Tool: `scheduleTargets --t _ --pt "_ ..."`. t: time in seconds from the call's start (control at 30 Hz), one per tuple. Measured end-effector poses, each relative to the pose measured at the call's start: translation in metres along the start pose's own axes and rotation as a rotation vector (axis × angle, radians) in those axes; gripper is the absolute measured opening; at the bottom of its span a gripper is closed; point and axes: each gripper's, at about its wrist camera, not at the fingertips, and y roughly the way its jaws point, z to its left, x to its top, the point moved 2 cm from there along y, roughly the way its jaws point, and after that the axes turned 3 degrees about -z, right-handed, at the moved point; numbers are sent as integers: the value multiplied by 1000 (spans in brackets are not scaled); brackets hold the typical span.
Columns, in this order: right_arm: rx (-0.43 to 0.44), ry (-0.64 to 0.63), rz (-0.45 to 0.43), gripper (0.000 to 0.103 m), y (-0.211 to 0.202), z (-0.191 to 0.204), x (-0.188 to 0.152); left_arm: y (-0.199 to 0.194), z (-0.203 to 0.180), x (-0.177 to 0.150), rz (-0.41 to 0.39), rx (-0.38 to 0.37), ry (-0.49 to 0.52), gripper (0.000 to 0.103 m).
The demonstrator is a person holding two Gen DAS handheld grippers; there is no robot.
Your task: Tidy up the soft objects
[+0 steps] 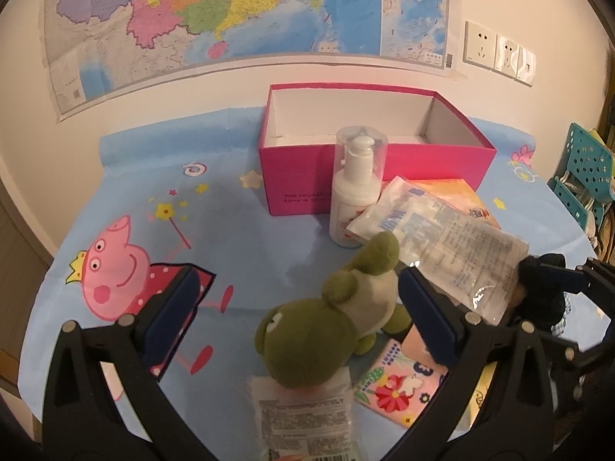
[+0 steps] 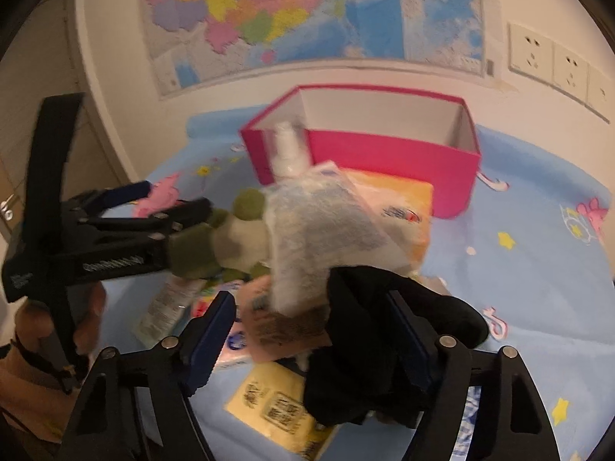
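A green plush frog lies on the blue cartoon tablecloth between the fingers of my left gripper. Its jaws stand open, and neither pad touches the plush. In the right wrist view my right gripper is open over a heap of packets. A black cloth bunches against its right finger, and a pink packet lies in the gap, apart from the left pad. A clear plastic packet leans across the heap. The empty pink box stands open at the back.
A white pump bottle stands against the box front. An orange pack, a floral tissue pack, a labelled pouch and a yellow pack lie around the frog. A teal perforated chair is beyond the table's right edge.
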Motion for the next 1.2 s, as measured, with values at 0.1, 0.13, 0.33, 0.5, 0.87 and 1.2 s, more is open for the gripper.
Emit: scheduleTargets --t 0.1,0.13,0.33,0.5,0.87,1.2 --pt "-55 62 29 78 3 -23 -1 6 -1 4 7 -18 15 103" --pt "-57 83 33 78 1 -30 0 7 -2 5 7 -23 21 103" --pt "20 162 -16 78 -19 -47 9 22 -8 18 22 -88 41 103" --pt "93 180 2 78 -7 -43 19 38 -13 25 62 -172 58 103" --pt "153 174 60 44 25 -42 22 74 -29 26 189 -390 102 102" --pt "128 69 -5 20 8 -42 31 80 -41 26 226 -538 93 96"
